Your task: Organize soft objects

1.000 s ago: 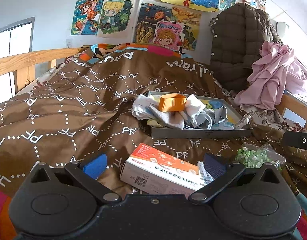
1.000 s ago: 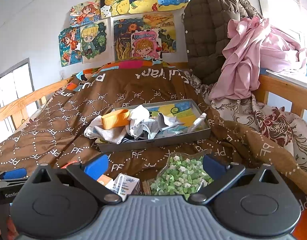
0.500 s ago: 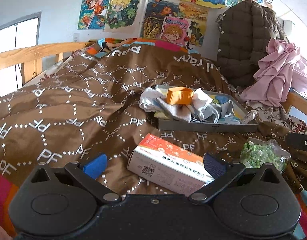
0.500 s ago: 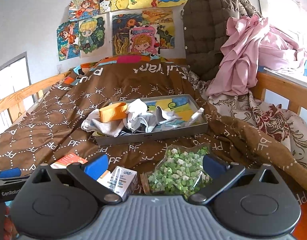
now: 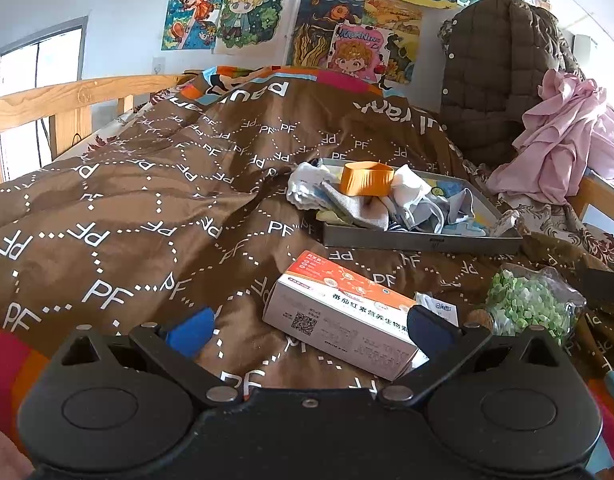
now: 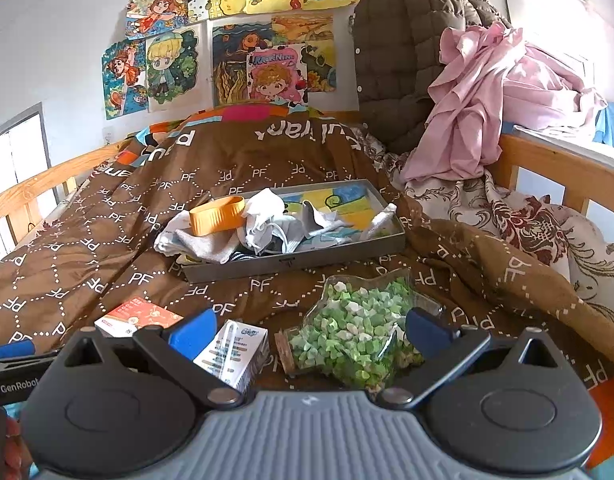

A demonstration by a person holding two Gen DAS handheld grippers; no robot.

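Left gripper hanging spread wide, holding nothing, over an orange-white box lying on the brown quilt. Right gripper also gaping, empty, over a small white carton and a jar of green stars. Farther back, socks and cloths piling in the grey tray, an orange band sitting on top.

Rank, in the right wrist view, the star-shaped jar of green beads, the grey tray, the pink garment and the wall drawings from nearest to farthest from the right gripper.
1. Star-shaped jar of green beads, lying on the quilt between the open right gripper fingers.
2. Grey tray, mid-bed, straight ahead.
3. Pink garment, draped over the right rail.
4. Wall drawings, beyond the bed's far end.
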